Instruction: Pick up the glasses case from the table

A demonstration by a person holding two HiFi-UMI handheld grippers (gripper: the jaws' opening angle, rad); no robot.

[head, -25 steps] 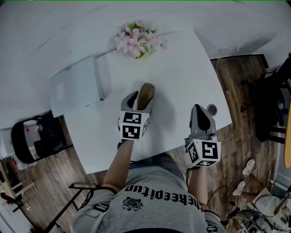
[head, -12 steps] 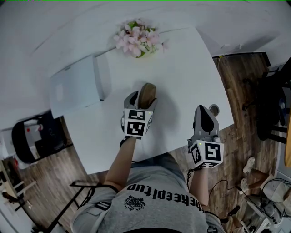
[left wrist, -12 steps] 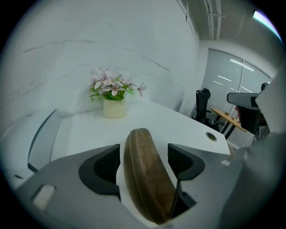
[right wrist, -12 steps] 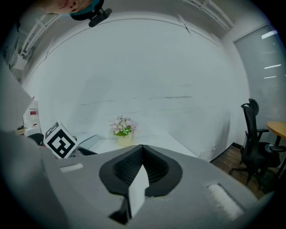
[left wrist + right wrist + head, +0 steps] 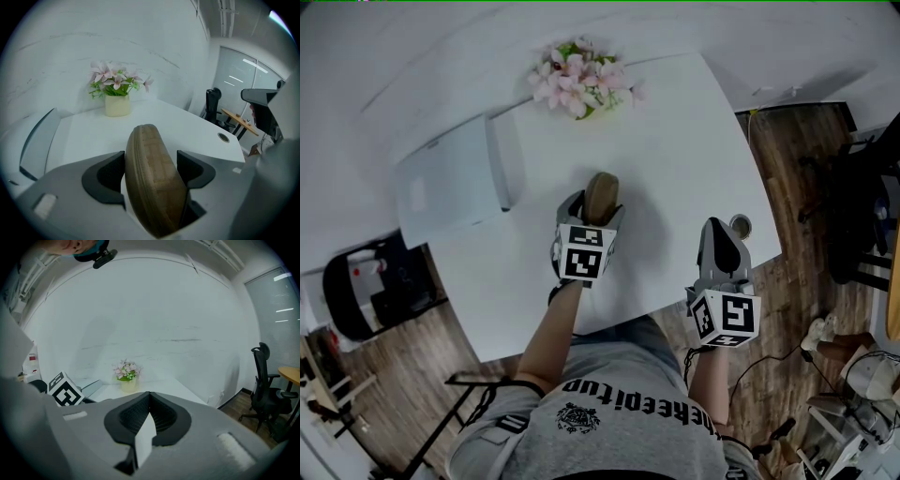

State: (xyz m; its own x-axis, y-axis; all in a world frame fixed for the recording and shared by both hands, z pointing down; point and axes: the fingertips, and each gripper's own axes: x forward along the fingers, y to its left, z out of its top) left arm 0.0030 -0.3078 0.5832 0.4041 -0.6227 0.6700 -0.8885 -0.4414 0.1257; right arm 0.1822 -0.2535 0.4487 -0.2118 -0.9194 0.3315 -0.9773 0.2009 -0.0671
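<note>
The tan woven glasses case (image 5: 601, 190) stands on its edge on the white table (image 5: 675, 141). My left gripper (image 5: 594, 208) straddles it; its jaws are opening, with the case between them. In the left gripper view the case (image 5: 152, 178) fills the gap of the left gripper (image 5: 151, 157), and the dark pads (image 5: 108, 176) stand beside it without squeezing. My right gripper (image 5: 719, 236) hovers at the table's near right edge. Its jaws are shut with nothing in them, as the right gripper view shows of the right gripper (image 5: 149, 399).
A pot of pink flowers (image 5: 581, 80) stands at the table's far side. A white box-like device (image 5: 455, 178) lies at the left. A round cable hole (image 5: 738, 226) sits by the right gripper. Office chairs (image 5: 262, 380) stand on the wooden floor to the right.
My left gripper has sunk a little and slid further along the case, jaws wider. The case has stayed in place. The right gripper has barely moved.
</note>
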